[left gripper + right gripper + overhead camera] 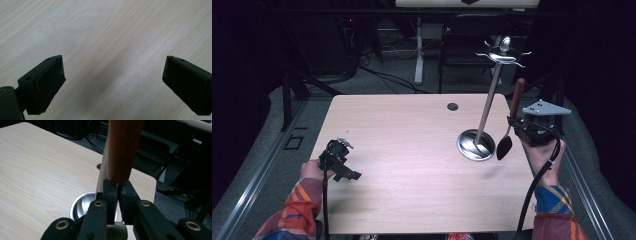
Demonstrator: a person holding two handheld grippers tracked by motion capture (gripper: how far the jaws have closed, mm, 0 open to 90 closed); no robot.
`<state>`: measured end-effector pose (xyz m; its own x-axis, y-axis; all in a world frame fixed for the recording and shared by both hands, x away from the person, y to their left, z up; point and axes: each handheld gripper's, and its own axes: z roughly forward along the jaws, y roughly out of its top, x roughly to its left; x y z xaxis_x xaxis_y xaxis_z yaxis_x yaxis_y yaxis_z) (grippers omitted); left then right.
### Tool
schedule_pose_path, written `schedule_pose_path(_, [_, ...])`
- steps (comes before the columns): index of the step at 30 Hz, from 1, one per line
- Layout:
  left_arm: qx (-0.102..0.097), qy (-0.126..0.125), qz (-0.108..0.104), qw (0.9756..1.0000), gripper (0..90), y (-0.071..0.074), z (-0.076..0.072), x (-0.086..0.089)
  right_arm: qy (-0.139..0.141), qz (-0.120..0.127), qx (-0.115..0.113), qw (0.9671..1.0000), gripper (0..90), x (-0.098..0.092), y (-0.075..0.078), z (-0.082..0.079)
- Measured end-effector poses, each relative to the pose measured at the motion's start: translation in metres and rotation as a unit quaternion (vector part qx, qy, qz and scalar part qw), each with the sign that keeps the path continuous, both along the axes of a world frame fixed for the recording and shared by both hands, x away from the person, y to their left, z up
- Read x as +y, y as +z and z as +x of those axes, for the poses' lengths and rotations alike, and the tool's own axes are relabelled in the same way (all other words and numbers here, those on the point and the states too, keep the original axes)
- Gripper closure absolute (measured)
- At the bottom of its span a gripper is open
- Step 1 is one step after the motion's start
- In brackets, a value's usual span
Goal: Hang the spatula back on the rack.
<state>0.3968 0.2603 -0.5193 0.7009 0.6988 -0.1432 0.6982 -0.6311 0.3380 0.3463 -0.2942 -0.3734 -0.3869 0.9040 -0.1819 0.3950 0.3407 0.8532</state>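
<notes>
No readable txt; right gripper (515, 125) clamps spoon (510, 122).

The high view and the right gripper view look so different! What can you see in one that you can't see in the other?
The high view alone has the left gripper with its jaws apart over bare wood, the hooks at the rack's top, the utensil's black head, and both plaid sleeves.

The right gripper view alone has a close look at the right gripper pinching the utensil's thin metal neck just below its brown wooden handle.

Both have the table, the rack's shiny round base, its pole and the table's cable hole.
</notes>
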Motion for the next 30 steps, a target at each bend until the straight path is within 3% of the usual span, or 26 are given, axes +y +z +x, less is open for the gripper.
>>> schedule_pose_path(16, [0.000, 0.000, 0.002, 1.0000, 3.9, 0.000, 0.000, 0.000, -0.011, 0.001, -0.005, 0.9999, 84.8, -0.002, 0.008, 0.007])
schedule_pose_path(30, [0.000, -0.002, 0.002, 1.0000, 3.9, 0.000, 0.000, 0.000, -0.021, 0.017, -0.018, 0.9995, 84.8, -0.005, 0.019, 0.012])
